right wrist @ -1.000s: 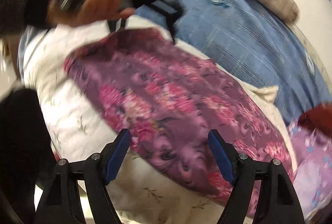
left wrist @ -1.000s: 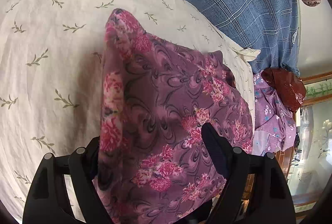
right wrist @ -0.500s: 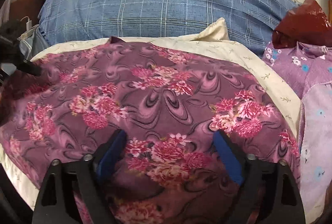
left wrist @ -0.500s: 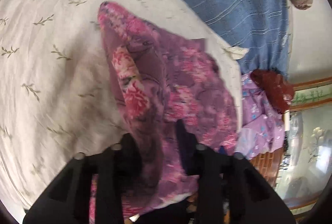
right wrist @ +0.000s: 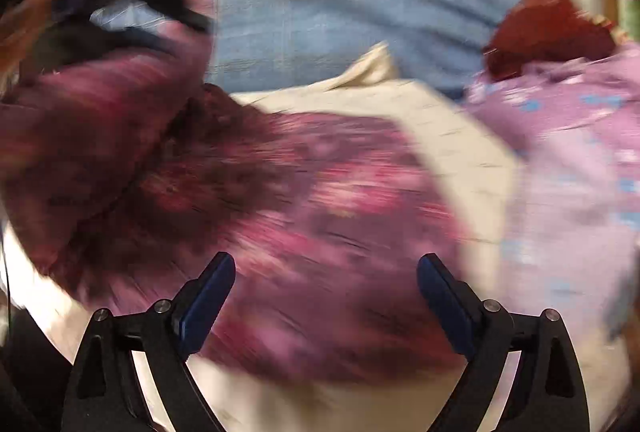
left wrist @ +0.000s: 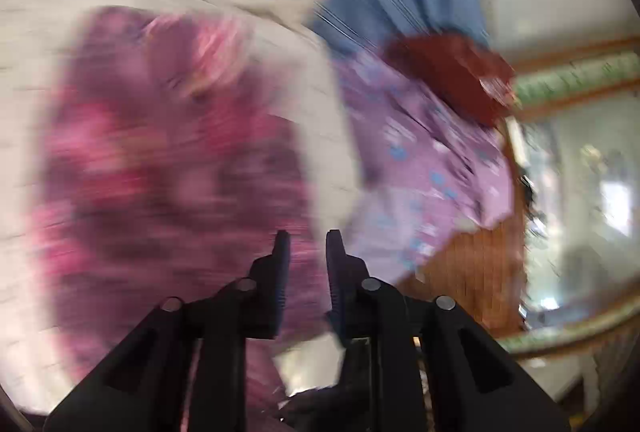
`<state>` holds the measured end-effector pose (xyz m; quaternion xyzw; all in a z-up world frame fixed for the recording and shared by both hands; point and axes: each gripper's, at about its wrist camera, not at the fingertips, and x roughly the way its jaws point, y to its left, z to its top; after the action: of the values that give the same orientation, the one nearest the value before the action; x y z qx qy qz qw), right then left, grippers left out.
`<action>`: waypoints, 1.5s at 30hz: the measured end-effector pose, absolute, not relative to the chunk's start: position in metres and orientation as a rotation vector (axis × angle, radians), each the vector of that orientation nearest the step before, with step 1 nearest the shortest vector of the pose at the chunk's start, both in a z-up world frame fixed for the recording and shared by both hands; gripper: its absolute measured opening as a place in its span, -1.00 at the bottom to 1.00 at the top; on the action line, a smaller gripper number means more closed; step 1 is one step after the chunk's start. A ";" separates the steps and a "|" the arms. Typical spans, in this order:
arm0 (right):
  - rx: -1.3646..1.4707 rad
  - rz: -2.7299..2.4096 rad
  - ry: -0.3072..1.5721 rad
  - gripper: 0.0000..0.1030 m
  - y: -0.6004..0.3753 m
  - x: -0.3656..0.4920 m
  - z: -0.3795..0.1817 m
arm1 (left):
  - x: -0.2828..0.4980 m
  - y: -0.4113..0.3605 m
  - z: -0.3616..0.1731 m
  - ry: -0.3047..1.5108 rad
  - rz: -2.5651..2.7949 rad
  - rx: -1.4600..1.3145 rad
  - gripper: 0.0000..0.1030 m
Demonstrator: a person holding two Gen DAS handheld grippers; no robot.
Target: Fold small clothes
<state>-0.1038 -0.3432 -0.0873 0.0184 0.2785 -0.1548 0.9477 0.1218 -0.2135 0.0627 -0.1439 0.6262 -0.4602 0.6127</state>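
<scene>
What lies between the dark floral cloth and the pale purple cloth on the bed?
A bare strip of cream sheet separates the dark floral cloth from the pale purple cloth; the right wrist view shows it, though blurred.

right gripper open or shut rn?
Open. The right gripper has its jaws spread wide over the floral garment, with nothing between them. Frame is blurred, but the gap is plain.

The floral garment is soft matt cloth, like the cream sheet and the blue checked blanket. The lilac garment is also cloth. The red bag looks glossy, maybe plastic. The panel below looks like wood.
</scene>
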 end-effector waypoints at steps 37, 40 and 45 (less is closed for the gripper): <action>0.520 0.264 0.631 0.74 -0.334 -0.063 -0.100 | 0.152 -0.328 0.003 1.315 -0.621 0.941 0.17; 0.532 0.268 0.622 0.74 -0.335 -0.065 -0.100 | 0.146 -0.333 -0.001 1.315 -0.607 0.935 0.17; 0.544 0.282 0.618 0.74 -0.337 -0.063 -0.098 | 0.131 -0.344 0.002 1.330 -0.652 0.931 0.19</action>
<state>-0.0629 -0.3368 -0.0982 0.2636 0.2993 0.1367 0.9068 0.1310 -0.3444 0.0024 0.4085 0.5834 -0.2859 0.6411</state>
